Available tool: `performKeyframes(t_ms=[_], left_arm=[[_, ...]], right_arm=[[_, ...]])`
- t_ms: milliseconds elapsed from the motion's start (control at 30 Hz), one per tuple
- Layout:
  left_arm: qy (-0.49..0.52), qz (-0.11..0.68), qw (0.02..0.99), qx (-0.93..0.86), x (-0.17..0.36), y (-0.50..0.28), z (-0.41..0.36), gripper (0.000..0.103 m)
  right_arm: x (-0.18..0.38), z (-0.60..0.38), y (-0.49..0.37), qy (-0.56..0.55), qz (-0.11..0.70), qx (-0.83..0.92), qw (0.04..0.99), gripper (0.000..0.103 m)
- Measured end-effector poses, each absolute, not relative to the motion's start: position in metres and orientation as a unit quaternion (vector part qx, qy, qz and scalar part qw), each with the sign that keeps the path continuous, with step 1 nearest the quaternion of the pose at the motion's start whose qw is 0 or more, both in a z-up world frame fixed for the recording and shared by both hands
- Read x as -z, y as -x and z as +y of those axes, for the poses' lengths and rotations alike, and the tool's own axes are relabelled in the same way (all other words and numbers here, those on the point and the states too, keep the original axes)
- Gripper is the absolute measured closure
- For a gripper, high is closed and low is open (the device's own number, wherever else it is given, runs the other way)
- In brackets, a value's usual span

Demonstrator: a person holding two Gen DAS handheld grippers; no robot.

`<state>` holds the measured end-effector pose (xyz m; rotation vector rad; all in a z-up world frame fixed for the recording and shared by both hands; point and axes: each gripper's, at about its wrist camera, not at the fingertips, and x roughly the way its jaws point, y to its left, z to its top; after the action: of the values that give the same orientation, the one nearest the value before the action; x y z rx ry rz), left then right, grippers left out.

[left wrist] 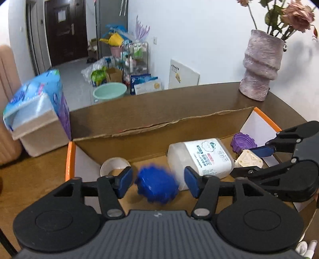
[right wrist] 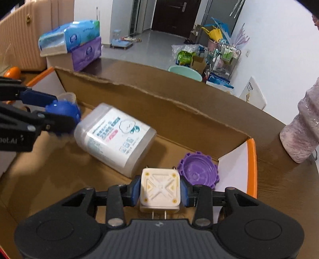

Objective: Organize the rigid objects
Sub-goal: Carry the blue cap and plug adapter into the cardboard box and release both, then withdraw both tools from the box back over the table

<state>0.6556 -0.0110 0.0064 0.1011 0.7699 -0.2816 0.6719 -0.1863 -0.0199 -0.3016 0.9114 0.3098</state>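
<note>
- A lived-in home, seen from a brown wooden bench point(left wrist: 139, 99).
- A textured pink ceramic vase point(left wrist: 261, 67) holds faded pink roses point(left wrist: 299, 16).
- Stacked blue and purple tissue packs point(right wrist: 79, 43) sit nearby.
- A dark brown entrance door point(left wrist: 65, 29), a mint green plastic basin point(left wrist: 109, 90) and a cluttered wire rack point(left wrist: 137, 57) stand on the grey tiled floor point(left wrist: 73, 79).

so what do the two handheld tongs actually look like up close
Both match. The left tongs and right tongs each have a dark grey ribbed body flanked by two black rounded housings with circular recesses. Black linkage arms with silver pivot pins carry blue rectangular pads. The left one, seen from the right wrist camera, bears partial white lettering on its side. No cables or sleeves show.
</note>
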Motion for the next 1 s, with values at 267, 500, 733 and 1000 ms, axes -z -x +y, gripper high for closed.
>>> performKeyframes(t_ms=[267,500,733,1000], left_arm=[[-0.053,0.378,0.916,0.124,-0.025,-0.635,-0.009,0.035],[-0.052,0.353,0.928,0.106,-0.07,-0.589,-0.001,0.01],[-0.04,0.309,0.948,0.066,-0.094,-0.526,0.01,0.0],[-0.011,0.168,0.985,0.029,-0.105,-0.441,0.025,0.0]], right_arm=[[-0.014,-0.196,-0.653,0.135,0.414,-0.153,0.887,0.051],[-0.064,-0.209,-0.619,0.114,0.391,-0.149,0.901,0.042],[-0.1,-0.204,-0.555,0.121,0.332,-0.131,0.926,0.037],[-0.109,-0.193,-0.473,0.116,0.214,-0.13,0.961,0.026]])
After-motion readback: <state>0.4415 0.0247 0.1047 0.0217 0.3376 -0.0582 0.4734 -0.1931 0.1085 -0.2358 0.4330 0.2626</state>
